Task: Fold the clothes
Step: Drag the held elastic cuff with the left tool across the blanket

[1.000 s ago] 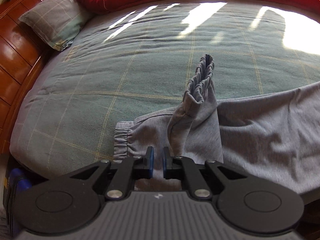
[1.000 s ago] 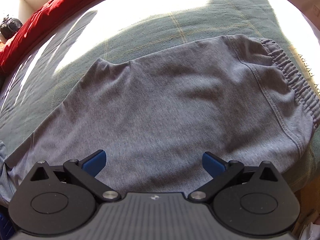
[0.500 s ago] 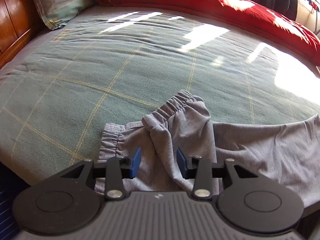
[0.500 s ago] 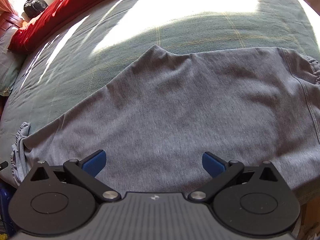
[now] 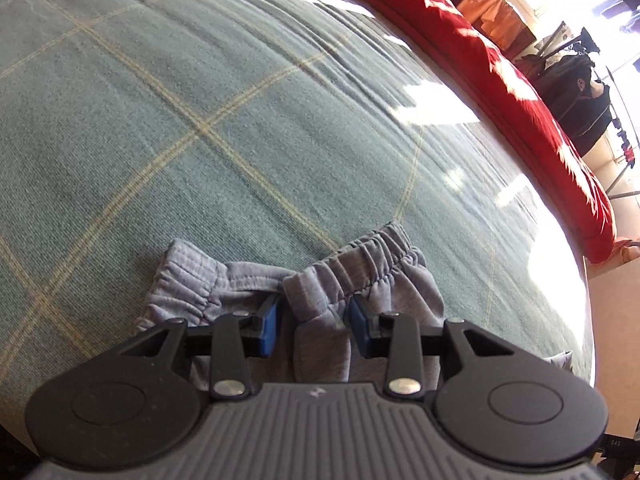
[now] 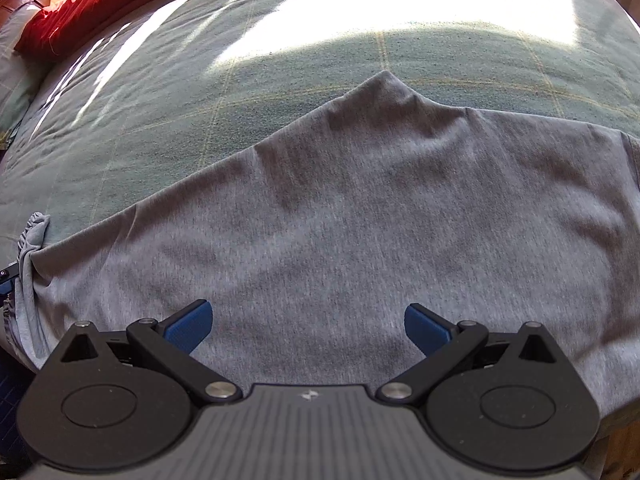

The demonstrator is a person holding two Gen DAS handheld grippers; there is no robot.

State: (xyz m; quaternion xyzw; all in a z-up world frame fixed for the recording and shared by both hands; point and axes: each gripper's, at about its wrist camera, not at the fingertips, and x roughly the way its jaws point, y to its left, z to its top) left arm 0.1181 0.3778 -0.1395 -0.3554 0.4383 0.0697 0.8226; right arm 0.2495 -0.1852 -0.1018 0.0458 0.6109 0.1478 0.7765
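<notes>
Grey sweatpants point(image 6: 360, 220) lie spread flat on the green checked bedcover point(image 5: 200, 120). In the left wrist view one leg's elastic cuff point(image 5: 372, 252) lies folded over the other cuff point(image 5: 188, 280). My left gripper point(image 5: 314, 320) points down at them, its jaws closing, with a fold of the upper leg between the blue pads point(image 5: 268, 322); the pads are not pressing on it. My right gripper point(image 6: 308, 320) hovers wide open over the broad middle of the sweatpants, nothing between its fingers. The crotch point point(image 6: 386, 78) sticks out toward the far side.
A red quilt point(image 5: 500, 60) runs along the far side of the bed. Dark clothes point(image 5: 572, 92) hang beyond it by a bright window. A pillow point(image 6: 16, 80) lies at the head end. The bed's near edge is just below both grippers.
My left gripper let go of the raised leg cuff, which dropped onto the other cuff, then it moved lower and rolled. My right gripper slid along the sweatpants away from the waistband, staying open.
</notes>
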